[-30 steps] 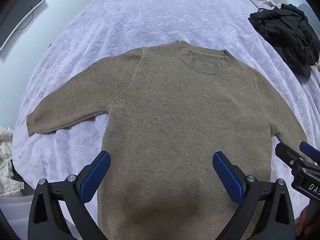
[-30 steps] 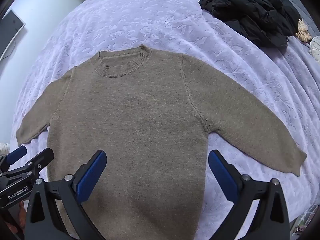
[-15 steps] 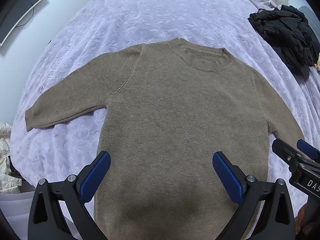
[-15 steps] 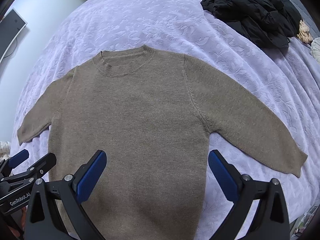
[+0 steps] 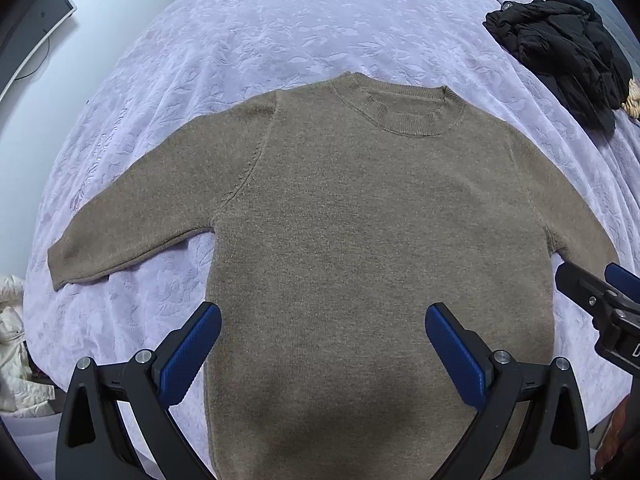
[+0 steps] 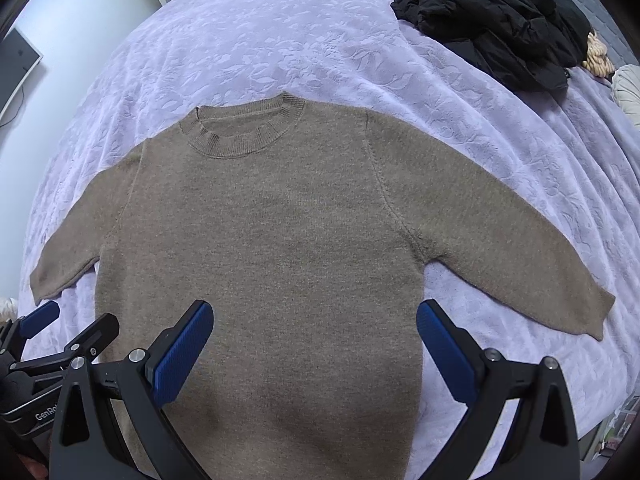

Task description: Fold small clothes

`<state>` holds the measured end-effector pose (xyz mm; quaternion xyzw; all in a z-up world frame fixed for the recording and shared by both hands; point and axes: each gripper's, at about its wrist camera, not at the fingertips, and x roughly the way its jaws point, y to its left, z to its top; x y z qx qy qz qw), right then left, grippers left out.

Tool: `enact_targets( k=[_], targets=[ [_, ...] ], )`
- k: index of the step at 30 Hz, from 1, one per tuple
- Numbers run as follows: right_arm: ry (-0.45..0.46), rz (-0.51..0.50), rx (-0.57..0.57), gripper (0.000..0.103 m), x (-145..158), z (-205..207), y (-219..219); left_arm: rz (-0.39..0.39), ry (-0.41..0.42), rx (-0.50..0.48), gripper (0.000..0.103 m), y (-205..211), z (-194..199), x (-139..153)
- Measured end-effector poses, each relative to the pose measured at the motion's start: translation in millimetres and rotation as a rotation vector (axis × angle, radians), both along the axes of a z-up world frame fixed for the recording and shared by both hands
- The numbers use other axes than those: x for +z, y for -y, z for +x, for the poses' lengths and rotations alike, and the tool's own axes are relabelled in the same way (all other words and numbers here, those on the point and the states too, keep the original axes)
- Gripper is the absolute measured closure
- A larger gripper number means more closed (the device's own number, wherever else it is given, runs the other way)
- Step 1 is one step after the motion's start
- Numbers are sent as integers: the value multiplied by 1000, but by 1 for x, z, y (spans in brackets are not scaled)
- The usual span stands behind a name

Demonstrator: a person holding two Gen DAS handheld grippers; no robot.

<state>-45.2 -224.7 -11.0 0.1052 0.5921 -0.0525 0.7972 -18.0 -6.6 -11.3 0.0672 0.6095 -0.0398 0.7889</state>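
Note:
A small brown knit sweater [image 5: 360,220] lies flat and face up on the lilac bedspread [image 5: 320,32], collar away from me, both sleeves spread out. It also shows in the right wrist view [image 6: 272,232]. My left gripper [image 5: 322,344] is open and empty, held above the sweater's lower body. My right gripper [image 6: 314,340] is open and empty too, above the lower body toward its right side. The right gripper shows at the right edge of the left wrist view [image 5: 600,292]; the left gripper shows at the lower left of the right wrist view [image 6: 60,336].
A black jacket [image 6: 500,16] is heaped on the bed at the far right, also in the left wrist view [image 5: 568,52]. A dark monitor [image 5: 28,40] hangs on the left wall. White cloth [image 5: 12,352] lies beside the bed at the lower left.
Both grippers have drawn slightly back and up from the sweater, which sits a little lower in both views. The sweater itself has not moved. Both stay open.

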Motion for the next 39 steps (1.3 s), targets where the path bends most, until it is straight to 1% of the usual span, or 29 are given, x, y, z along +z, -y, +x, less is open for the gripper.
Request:
enact_targets(
  k=[5,15,34,39],
  targets=[
    [-14,-24,-8,1,-5,2,-9,-2,-14,-13,1,-7,5,-8],
    [-33,-32,1,1,-16,8,-24,-12,-35,-10,1,-19,11,-18],
    [-67,-38,25,1,-29,19,-36,-10,-87,1,1,-27,18,-39],
    [-72,-40,34,1,-32,21,-40,12,-85,7,1,-30,20,-44]
  ],
)
